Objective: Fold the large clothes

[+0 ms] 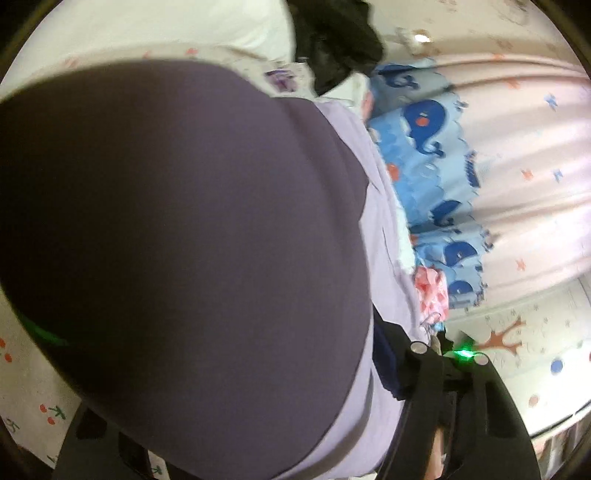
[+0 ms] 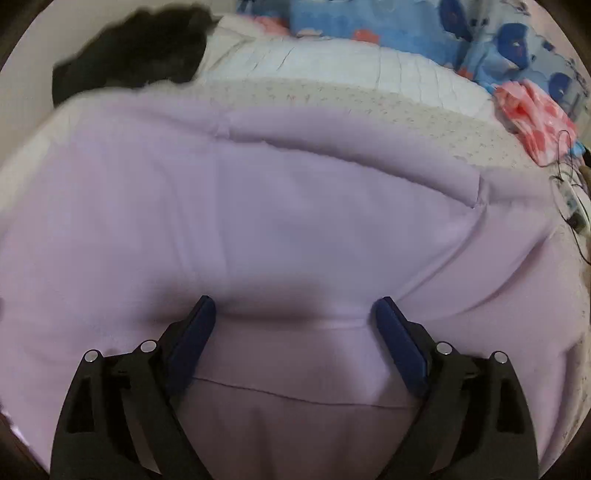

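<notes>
In the left wrist view, a bulge of lilac garment (image 1: 166, 229) hangs right against the lens and fills most of the picture, dark and shadowed at the centre and paler along its right edge. The left gripper (image 1: 424, 373) is mostly buried under that cloth: only one black finger with its dark blue pad shows at the lower right, with the lilac fabric lying against it, so whether the jaws clamp the cloth cannot be told. Right of the garment lies a blue whale-print blanket (image 1: 428, 155), a small pink patterned cloth (image 1: 430, 291) below it, a black garment (image 1: 332, 40) at the top, and a pale pink sheet (image 1: 524, 147) with small coloured marks spreading to the right edge. In the right wrist view, the same lilac garment (image 2: 280, 206) lies spread flat across the bed, with a seam and folded edge running across its upper part. The right gripper (image 2: 295, 314) points down at it with its jaws standing wide apart; the blue pads (image 2: 194, 339) rest on or just above the fabric and nothing is pinched between them. The black garment (image 2: 136, 48) sits at the upper left, the whale-print blanket (image 2: 424, 29) along the top, and the pink cloth (image 2: 535, 118) at the right.
</notes>
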The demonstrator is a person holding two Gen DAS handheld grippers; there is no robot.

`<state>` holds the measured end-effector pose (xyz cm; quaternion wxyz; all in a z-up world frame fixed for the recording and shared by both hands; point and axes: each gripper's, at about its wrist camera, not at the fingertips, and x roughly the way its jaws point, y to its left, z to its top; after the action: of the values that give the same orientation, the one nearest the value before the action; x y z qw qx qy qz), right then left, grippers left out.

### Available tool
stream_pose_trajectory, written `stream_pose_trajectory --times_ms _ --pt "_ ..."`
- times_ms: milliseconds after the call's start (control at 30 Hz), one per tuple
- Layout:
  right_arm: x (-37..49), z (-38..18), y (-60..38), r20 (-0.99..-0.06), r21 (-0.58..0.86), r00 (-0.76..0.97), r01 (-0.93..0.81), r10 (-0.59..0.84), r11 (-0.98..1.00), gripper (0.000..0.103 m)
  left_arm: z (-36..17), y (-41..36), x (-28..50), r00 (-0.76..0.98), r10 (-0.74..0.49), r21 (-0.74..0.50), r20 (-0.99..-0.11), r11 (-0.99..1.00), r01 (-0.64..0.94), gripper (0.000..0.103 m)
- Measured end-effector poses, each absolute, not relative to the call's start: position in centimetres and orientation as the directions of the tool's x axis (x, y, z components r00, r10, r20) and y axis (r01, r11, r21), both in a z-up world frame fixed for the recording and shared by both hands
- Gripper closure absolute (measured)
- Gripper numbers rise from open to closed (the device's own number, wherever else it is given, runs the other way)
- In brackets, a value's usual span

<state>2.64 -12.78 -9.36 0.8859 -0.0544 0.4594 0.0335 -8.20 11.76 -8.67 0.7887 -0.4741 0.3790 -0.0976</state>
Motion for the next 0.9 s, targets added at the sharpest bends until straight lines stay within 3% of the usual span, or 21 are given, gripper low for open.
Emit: stream_pose_trajectory --times_ms 100,200,333,367,400,500,567,700,800,900 --pt "2.5 -6.6 -13.0 -0.771 0.011 0.634 -0.09 0.066 0.996 0.018 -8.5 11.6 -8.0 0.694 -0.512 -0.818 -0.507 0.539 -0.199 0.038" --pt "3.8 -4.1 -12.0 -0.718 -0.075 0.696 -0.09 0.009 0.993 0.018 -8.6 11.6 -7.7 0.691 -0.512 -0.82 -0.51 0.531 -0.212 0.038" --pt "11.8 -6.9 -10.4 -0.758 -0.231 0.632 -0.033 -0.158 0.972 0.015 -8.2 11.5 -7.4 0.692 -0.51 -0.817 -0.511 0.539 -0.205 0.038" --pt "12.6 -8.7 -11.5 -0.789 -0.233 0.591 -0.033 -0.169 0.972 0.006 -8.2 11.5 -7.3 0.694 -0.511 -0.819 -0.507 0.538 -0.202 0.038" --pt "14.3 -11.0 -12.1 -0.83 -0.209 0.535 -0.035 -0.158 0.977 0.006 -8.1 11.4 -7.2 0.697 -0.51 -0.818 -0.504 0.541 -0.195 0.038" --pt "14.6 -10.6 -12.1 -0.848 -0.199 0.51 -0.052 -0.145 0.979 0.006 -7.9 11.2 -6.9 0.694 -0.496 -0.803 -0.522 0.56 -0.204 0.038" --pt "13.6 -8.5 -12.4 -0.838 -0.162 0.539 -0.086 -0.091 0.983 0.007 -8.3 11.6 -6.6 0.687 -0.511 -0.819 -0.517 0.528 -0.223 0.037" --pt "2.6 -4.1 -13.6 -0.757 -0.136 0.654 -0.174 0.011 0.975 0.008 -8.5 12.0 -6.3 0.69 -0.52 -0.836 -0.504 0.494 -0.238 0.036" --pt "-2.1 -7.4 -12.4 -0.794 -0.216 0.607 -0.249 -0.022 0.944 0.008 -8.2 11.6 -5.9 0.69 -0.507 -0.825 -0.516 0.512 -0.24 0.033" --pt "-2.8 -9.2 -12.6 -0.773 -0.236 0.634 -0.25 -0.026 0.939 0.007 -7.5 11.0 -5.6 0.687 -0.486 -0.796 -0.539 0.56 -0.229 0.031"
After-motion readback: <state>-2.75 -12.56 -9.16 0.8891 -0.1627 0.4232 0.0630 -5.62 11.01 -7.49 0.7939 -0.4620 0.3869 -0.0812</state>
